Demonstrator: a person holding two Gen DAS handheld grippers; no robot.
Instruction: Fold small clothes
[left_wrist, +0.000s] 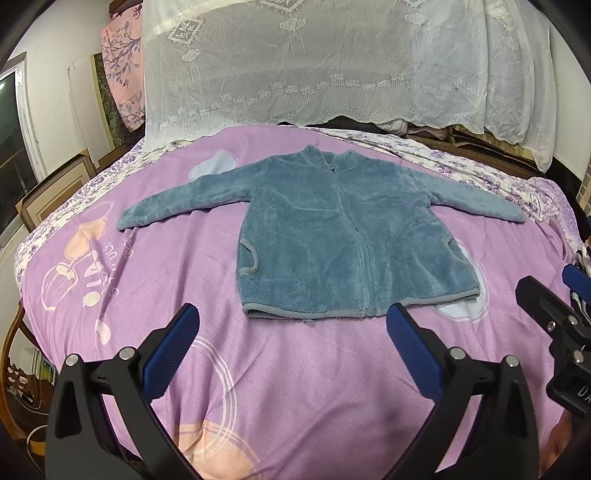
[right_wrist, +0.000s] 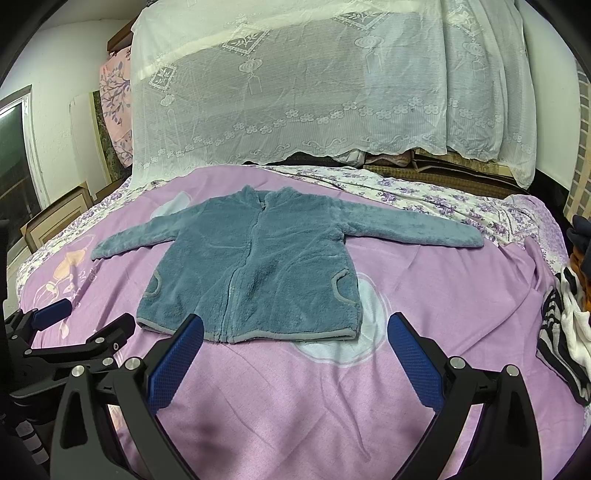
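Grippers wide above a flat fleece jacket

We hold the left gripper (left_wrist: 291, 317) and right gripper (right_wrist: 295, 326) with blue fingers (left_wrist: 173, 354) spread wide, gripping nothing, above the purple bedspread (left_wrist: 295, 387). Our blue fleece jacket (right_wrist: 255, 269) lies zipped and flat, sleeves outstretched, just beyond the fingertips. Loose clothes (right_wrist: 569, 332) are heaped at our right; a lace cover (right_wrist: 314, 92) hangs behind.

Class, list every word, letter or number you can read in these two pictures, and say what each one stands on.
"DA": white letters on the black body of the right tool, cut off by the picture's edge.
Pale handwritten-style characters printed on the purple bedsheet, near the peach drawing: too distorted to read.
The blue fleece zip jacket shows no readable label.
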